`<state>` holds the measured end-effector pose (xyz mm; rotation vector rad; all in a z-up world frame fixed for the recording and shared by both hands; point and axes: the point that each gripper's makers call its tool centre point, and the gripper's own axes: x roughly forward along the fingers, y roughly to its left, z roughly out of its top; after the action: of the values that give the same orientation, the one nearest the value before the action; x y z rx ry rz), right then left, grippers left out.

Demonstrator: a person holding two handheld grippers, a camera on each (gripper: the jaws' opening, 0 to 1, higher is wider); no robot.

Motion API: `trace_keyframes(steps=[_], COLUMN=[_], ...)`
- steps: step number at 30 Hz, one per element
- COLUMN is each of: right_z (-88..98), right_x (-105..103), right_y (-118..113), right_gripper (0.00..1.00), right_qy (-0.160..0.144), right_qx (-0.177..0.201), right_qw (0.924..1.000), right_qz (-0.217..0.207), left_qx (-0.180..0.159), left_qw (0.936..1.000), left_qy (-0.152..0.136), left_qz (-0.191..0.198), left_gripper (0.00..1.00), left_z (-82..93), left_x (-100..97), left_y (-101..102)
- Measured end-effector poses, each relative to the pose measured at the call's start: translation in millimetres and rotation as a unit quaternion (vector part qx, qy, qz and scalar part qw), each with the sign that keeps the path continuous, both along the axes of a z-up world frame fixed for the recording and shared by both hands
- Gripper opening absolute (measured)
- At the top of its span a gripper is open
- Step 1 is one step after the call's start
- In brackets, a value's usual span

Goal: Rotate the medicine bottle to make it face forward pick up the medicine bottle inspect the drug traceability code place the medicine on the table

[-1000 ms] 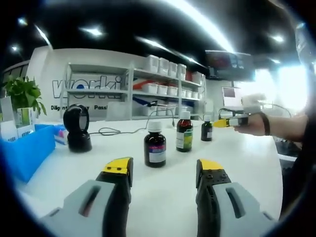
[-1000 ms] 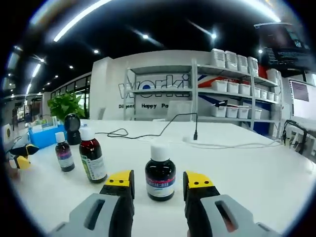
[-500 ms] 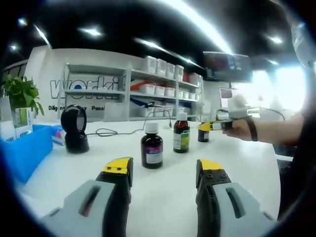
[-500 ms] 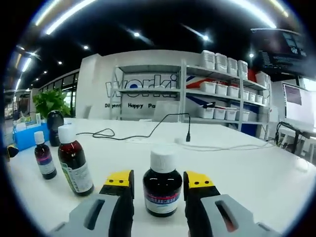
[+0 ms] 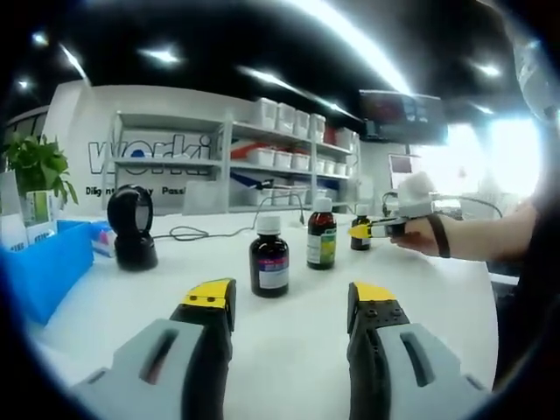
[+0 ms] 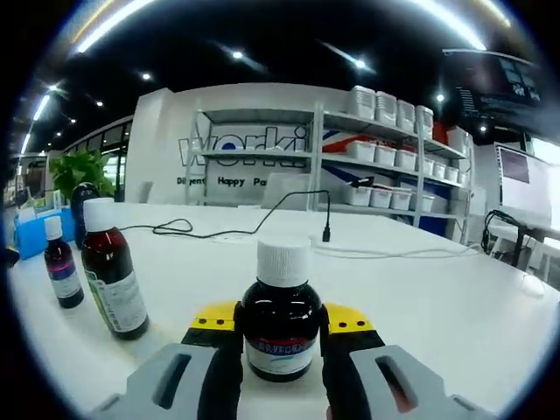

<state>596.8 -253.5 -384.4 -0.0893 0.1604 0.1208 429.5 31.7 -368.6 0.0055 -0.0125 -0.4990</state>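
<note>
- Three dark medicine bottles stand upright on the white table [image 5: 289,341], each with a white cap.
- Small medicine bottle [image 6: 281,322]: in the right gripper view it sits between the jaws of the right gripper [image 6: 280,325], at 6 o'clock; the yellow-tipped jaws flank its body closely, but whether they press on it cannot be told.
- Tall bottle [image 6: 111,273] with green-and-white label: at 9 o'clock of the small one, apart from it.
- Purple-labelled bottle [image 6: 60,273]: further toward 9 o'clock, beside the tall one.
- Left gripper [image 5: 290,302]: jaws spread wide over bare table, grasping nothing.
- Black scanner stand [image 5: 133,229]: at 10 o'clock in the left gripper view, beside a blue bin [image 5: 45,267].
- Black cable [image 6: 229,229]: trails across the table behind the bottles.
</note>
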Motion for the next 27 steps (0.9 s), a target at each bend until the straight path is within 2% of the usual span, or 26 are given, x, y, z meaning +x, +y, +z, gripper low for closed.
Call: trace_keyframes(steps=[8, 14, 19, 22, 24, 27], right_z=[0.6, 4.4, 4.5, 11.1, 9.1, 17.0], right_x=[0, -3, -11, -19, -24, -26], right_y=[1, 13, 21, 26, 26, 24], right_gripper=[0.29, 0.29, 0.29, 0.29, 0.29, 0.29], right_qy=[-0.001, -0.019, -0.011, -0.012, 0.012, 0.012], right_qx=[0.002, -0.027, 0.011, 0.027, 0.040, 0.058], right_qw=[0.9998, 0.9960, 0.9889, 0.9801, 0.9768, 0.9714], right_qz=[0.021, 0.083, 0.148, 0.196, 0.210, 0.230], left_qx=[0.004, 0.007, 0.008, 0.008, 0.007, 0.008], left_qw=[1.0000, 0.9999, 0.9999, 0.9999, 0.9999, 0.9998], left_qy=[0.005, 0.009, 0.011, 0.012, 0.013, 0.014], left_qz=[0.001, 0.002, 0.004, 0.007, 0.008, 0.010], left_gripper=[0.42, 0.42, 0.42, 0.42, 0.42, 0.42], left_z=[-2.2, -3.9, -4.6, -5.2, -5.4, -5.7], left_x=[1.1, 2.0, 2.7, 3.2, 3.5, 4.0], left_y=[0, 0, 0, 1, 2, 2])
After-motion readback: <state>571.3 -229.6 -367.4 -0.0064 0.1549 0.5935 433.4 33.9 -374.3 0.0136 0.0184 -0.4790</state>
